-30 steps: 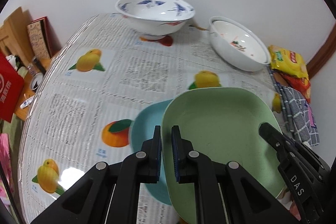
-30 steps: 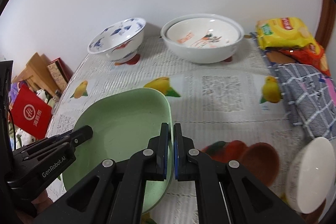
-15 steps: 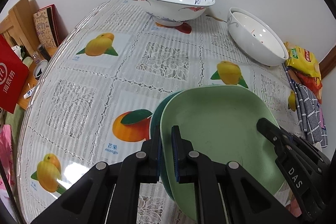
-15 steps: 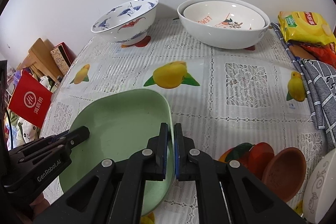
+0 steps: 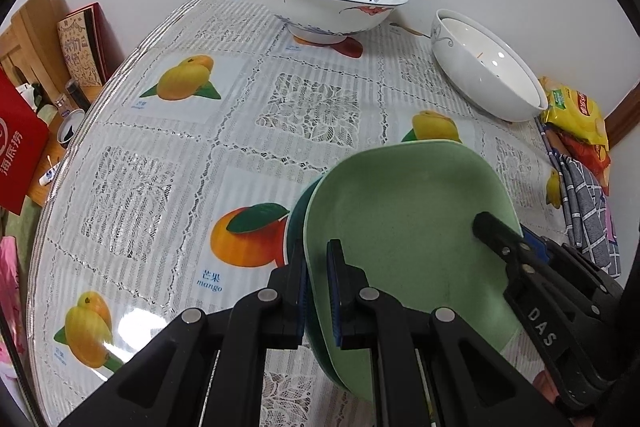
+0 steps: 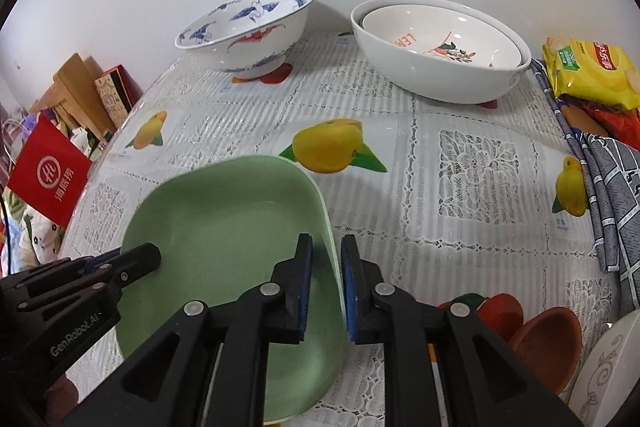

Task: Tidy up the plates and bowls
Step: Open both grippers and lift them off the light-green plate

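My left claw (image 5: 317, 289) angles down, clamping the pale green squarish plate (image 5: 404, 227); my right claw (image 6: 326, 281) has just been opening, its pads astride that plate's rim without pressing. One teal plate (image 5: 294, 223) lies beneath.

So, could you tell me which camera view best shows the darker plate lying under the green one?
The left wrist view: the teal plate peeks out as a dark crescent along the green plate's left edge. In the right wrist view the green plate hides it completely.
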The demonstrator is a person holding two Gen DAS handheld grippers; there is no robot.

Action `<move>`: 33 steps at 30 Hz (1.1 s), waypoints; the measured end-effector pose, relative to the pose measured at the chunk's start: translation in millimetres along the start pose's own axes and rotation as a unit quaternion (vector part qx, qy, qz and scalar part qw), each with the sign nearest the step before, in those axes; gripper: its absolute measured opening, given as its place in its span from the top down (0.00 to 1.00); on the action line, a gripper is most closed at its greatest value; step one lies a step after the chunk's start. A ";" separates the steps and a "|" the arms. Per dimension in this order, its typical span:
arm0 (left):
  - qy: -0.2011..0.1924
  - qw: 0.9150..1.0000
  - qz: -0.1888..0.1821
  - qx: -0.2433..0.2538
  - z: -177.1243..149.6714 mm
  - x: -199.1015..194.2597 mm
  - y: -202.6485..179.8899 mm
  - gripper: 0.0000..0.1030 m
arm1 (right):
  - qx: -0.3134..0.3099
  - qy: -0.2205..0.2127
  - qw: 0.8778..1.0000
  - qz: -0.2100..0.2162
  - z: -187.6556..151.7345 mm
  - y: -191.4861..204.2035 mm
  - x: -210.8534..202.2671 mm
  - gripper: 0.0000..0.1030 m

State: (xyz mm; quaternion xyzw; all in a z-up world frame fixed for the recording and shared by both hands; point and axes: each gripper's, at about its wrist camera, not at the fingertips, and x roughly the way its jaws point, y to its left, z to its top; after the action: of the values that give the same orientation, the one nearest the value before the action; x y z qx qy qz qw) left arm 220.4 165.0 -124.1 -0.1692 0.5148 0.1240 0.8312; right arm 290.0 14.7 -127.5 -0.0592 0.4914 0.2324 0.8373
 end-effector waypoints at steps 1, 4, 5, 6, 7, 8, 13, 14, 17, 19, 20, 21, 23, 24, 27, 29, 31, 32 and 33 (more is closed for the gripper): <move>0.000 1.000 -0.001 0.000 -0.6 -1.3 0.3 0.90 | -0.002 0.000 1.000 -0.002 -0.5 0.6 0.2 0.83; 0.000 1.000 -0.003 0.004 -3.1 -7.0 0.7 0.90 | -0.005 -0.001 1.000 -0.004 -2.1 1.8 -2.6 0.83; -0.001 1.000 -0.003 0.007 -4.8 -10.2 0.5 0.89 | -0.003 -0.002 1.000 -0.001 -2.6 1.9 -5.3 0.80; -0.001 1.000 -0.003 0.010 -5.7 -12.7 -0.3 0.88 | -0.001 -0.003 1.000 0.001 -2.9 2.2 -7.8 0.78; -0.001 1.000 -0.003 0.013 -6.6 -15.6 -1.2 0.86 | 0.001 -0.006 1.000 0.003 -3.6 2.3 -11.5 0.77; -0.003 1.000 0.001 0.016 -7.7 -18.8 -2.3 0.81 | 0.002 -0.009 1.000 0.004 -4.6 2.6 -16.0 0.76; -0.020 0.999 0.007 0.024 -14.8 -41.5 -5.9 0.75 | 0.003 -0.029 1.000 0.001 -13.3 2.4 -44.9 0.72; -0.022 0.999 0.006 0.025 -16.2 -45.7 -6.8 0.75 | 0.004 -0.033 0.999 -0.001 -15.0 2.0 -50.3 0.70; -0.032 0.999 0.001 0.029 -21.3 -60.5 -12.2 0.75 | 0.009 -0.047 0.999 -0.010 -23.7 -4.3 -73.1 0.68; -0.039 0.999 -0.003 0.034 -25.0 -69.6 -18.0 0.75 | 0.017 -0.056 0.998 -0.022 -31.5 -13.6 -90.7 0.65; -0.043 0.998 -0.006 0.037 -27.0 -74.4 -22.4 0.75 | 0.021 -0.059 0.998 -0.028 -34.5 -18.0 -97.2 0.62; -0.047 0.998 -0.010 0.042 -29.6 -79.6 -28.5 0.75 | 0.026 -0.065 0.997 -0.040 -39.0 -24.8 -106.7 0.57; -0.053 0.997 -0.015 0.052 -33.7 -86.7 -39.8 0.75 | 0.037 -0.074 0.994 -0.072 -48.3 -38.8 -123.6 0.50; -0.056 0.997 -0.018 0.058 -36.5 -90.7 -47.5 0.75 | 0.044 -0.079 0.992 -0.089 -54.3 -48.0 -133.4 0.50; -0.064 0.995 -0.030 0.072 -44.2 -99.8 -68.9 0.75 | 0.070 -0.089 0.986 -0.123 -73.6 -76.1 -160.7 0.50; -0.066 0.994 -0.035 0.083 -49.5 -103.6 -83.1 0.75 | 0.088 -0.096 0.982 -0.138 -88.9 -96.6 -179.7 0.50; -0.068 0.992 -0.041 0.096 -56.3 -106.8 -99.3 0.75 | 0.105 -0.105 0.978 -0.147 -104.5 -116.1 -196.5 0.50; -0.069 0.991 -0.042 0.104 -60.3 -107.6 -108.5 0.75 | 0.112 -0.108 0.976 -0.152 -110.0 -124.3 -201.6 0.50; -0.069 0.991 -0.044 0.110 -63.2 -108.1 -115.0 0.75 | 0.124 -0.111 0.972 -0.165 -118.6 -135.4 -209.3 0.50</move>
State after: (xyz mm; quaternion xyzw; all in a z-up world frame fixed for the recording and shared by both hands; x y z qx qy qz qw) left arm 165.2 30.8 -35.4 -0.0898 0.4585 0.0416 0.8832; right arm 170.6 -213.3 -27.5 -0.0091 0.4038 0.0337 0.9142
